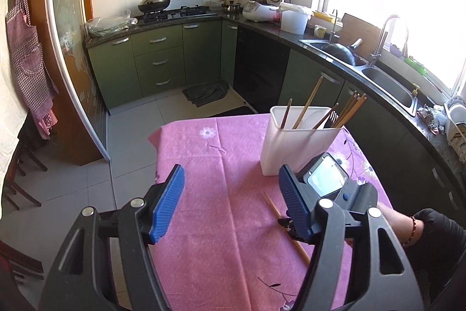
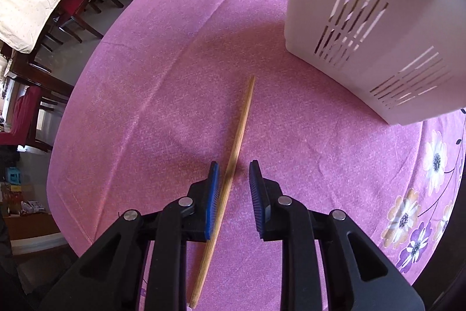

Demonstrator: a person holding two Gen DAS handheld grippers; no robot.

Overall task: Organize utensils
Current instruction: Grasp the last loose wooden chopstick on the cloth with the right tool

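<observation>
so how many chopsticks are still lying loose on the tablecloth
1. A single wooden chopstick lies flat on the pink tablecloth, between the open pads of the right tool, near the white holder. The tools may hide others.

Home kitchen: gas stove [image 1: 180, 12], sink [image 1: 387, 83], green cabinets [image 1: 157, 60].

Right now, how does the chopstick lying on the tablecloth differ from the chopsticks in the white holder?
The loose chopstick lies flat on the pink tablecloth; the chopsticks in the holder stand leaning, lower ends hidden.
The loose one is alone; those in the white holder cluster beside a fork.
The loose one sits between the right gripper's pads, not yet pinched; nothing touches the others.
Both look like slim wooden sticks.
</observation>
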